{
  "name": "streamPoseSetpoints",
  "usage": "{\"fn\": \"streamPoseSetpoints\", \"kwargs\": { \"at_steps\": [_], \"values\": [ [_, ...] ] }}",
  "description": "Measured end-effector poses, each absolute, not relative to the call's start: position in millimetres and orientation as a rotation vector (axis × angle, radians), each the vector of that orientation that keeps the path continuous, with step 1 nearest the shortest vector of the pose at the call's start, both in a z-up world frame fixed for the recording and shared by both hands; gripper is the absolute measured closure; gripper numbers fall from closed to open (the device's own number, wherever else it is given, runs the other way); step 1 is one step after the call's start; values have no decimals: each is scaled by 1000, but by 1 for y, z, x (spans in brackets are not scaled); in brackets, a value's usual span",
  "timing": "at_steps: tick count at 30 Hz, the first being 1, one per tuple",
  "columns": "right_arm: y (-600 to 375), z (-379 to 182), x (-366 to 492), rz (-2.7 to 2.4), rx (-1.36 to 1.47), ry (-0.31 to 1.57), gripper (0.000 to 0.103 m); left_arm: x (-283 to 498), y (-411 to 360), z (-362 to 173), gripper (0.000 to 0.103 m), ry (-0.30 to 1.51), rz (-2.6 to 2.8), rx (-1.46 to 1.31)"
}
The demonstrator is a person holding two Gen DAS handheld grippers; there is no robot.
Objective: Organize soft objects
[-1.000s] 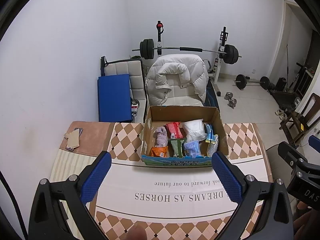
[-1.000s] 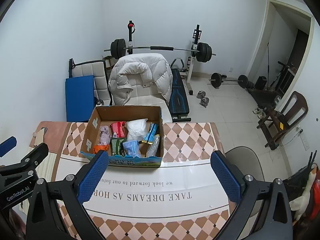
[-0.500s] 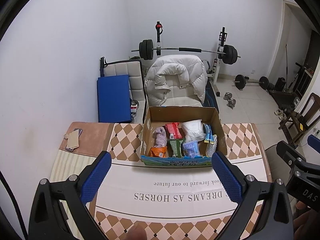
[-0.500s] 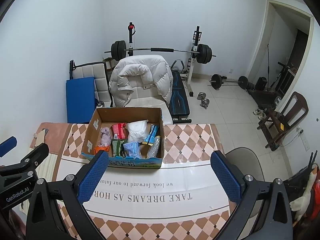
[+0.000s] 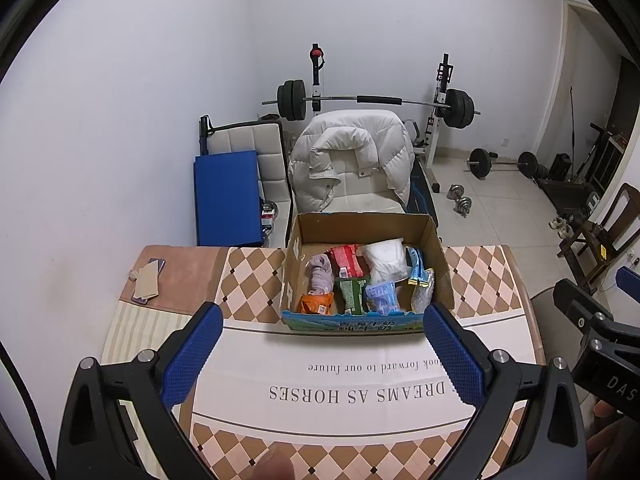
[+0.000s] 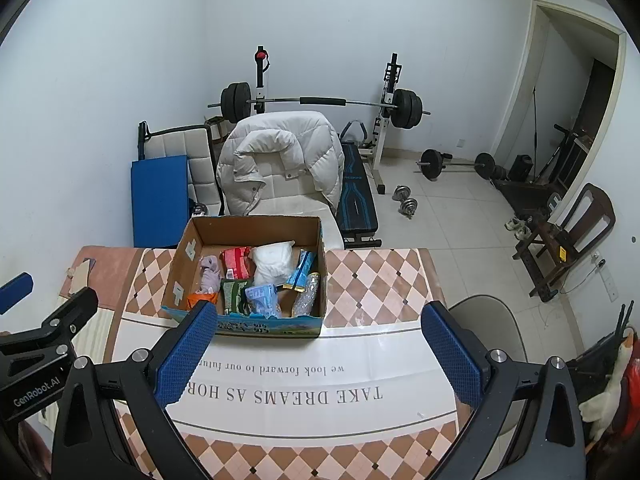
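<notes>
An open cardboard box (image 5: 436,252) stands on the table's far half, also in the right wrist view (image 6: 182,256). It holds several soft items: a purple cloth (image 5: 321,272), a red packet (image 5: 346,260), a white bag (image 5: 386,258), green (image 5: 352,294), orange (image 5: 318,305) and blue (image 5: 382,296) packets. My left gripper (image 5: 320,354) is open and empty, held above the table's near half. My right gripper (image 6: 320,350) is open and empty, beside it to the right.
A phone and a card (image 5: 146,280) lie at the table's far left. The tablecloth (image 5: 320,392) carries printed text. Behind the table stand a chair with a white jacket (image 5: 352,164), a blue pad (image 5: 226,196) and a barbell rack (image 5: 376,100).
Both grippers have drifted slightly; the box sits a little lower in the right view. Jaws have stayed open.
</notes>
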State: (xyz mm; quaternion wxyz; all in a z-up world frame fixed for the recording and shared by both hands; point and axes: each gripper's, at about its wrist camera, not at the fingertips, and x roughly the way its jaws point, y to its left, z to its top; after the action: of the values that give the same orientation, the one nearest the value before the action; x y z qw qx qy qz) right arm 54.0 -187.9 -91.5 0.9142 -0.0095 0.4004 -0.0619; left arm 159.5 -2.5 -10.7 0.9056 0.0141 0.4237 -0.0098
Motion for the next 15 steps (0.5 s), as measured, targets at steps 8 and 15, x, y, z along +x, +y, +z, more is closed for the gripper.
{"fn": "streamPoseSetpoints", "kwargs": {
  "at_steps": [8,15],
  "values": [
    [-188,-91,53,-132,-17,825,0,159,-2,-11,0,874,-24,30],
    [-187,-90,54,-131,-21,823,0,158,-1,-13,0,883,-27,22]
  ]
}}
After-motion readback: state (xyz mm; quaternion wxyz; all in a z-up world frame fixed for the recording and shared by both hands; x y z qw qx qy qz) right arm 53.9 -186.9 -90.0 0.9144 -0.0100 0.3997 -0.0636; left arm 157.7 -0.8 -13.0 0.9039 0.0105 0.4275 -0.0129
